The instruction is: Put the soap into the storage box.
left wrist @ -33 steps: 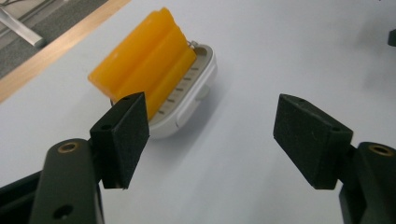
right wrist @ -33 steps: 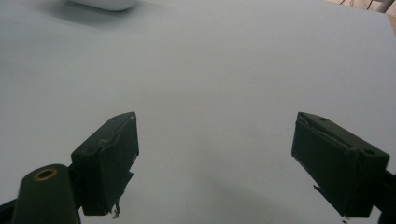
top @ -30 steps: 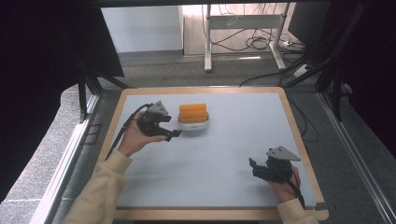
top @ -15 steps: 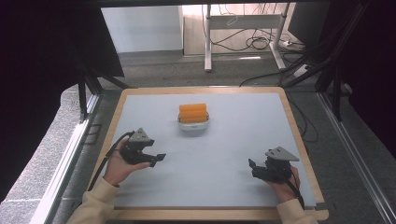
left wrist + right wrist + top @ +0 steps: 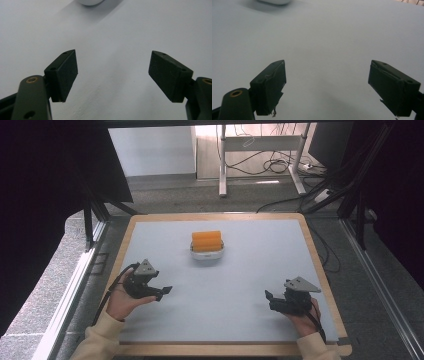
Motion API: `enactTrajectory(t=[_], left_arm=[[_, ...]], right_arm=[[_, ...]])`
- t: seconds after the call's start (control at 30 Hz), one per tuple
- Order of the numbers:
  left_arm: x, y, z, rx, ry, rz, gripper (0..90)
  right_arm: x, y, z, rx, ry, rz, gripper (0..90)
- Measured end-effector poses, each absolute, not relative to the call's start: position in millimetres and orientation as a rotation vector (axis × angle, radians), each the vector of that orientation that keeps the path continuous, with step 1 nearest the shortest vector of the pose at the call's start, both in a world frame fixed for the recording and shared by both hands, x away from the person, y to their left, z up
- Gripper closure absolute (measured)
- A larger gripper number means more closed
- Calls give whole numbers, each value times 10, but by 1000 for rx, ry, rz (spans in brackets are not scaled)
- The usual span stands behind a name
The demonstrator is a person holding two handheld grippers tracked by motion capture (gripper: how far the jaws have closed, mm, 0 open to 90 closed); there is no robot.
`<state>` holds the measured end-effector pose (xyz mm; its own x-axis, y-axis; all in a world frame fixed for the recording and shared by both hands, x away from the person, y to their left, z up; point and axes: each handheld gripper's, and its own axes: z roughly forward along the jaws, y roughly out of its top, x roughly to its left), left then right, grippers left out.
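Holding nothing, the left gripper [image 5: 161, 292] has its jaws spread wide over bare mat, and the right gripper [image 5: 270, 298] is equally wide and empty. Ahead of both sits a white dish [image 5: 207, 254] carrying orange rolls [image 5: 206, 240], whose long axis runs across the table [image 5: 280, 245]. The dish lies forward and to the right of the left gripper, which looks nearer; from the right gripper it lies forward-left, well apart. In both gripper views the dish is cropped at the top edge, its contents hidden.

I see a grey floor [image 5: 165, 200] around my table [image 5: 225, 349]. At twelve o'clock a white desk [image 5: 260, 142] stands with tangled cables [image 5: 280, 166] under it. Dark screens [image 5: 45, 185] stand at nine.
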<state>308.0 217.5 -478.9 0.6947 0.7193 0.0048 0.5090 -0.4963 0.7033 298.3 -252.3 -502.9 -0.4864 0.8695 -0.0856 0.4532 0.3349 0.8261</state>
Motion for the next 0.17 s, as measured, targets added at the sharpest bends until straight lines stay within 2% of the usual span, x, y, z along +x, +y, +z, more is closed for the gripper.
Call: enactTrajectory(t=[0.17], left_arm=[[3115, 2176, -4793, 2206, 938, 382, 219]], right_arm=[[2967, -2513, -5034, 1137, 2089, 1047, 148]])
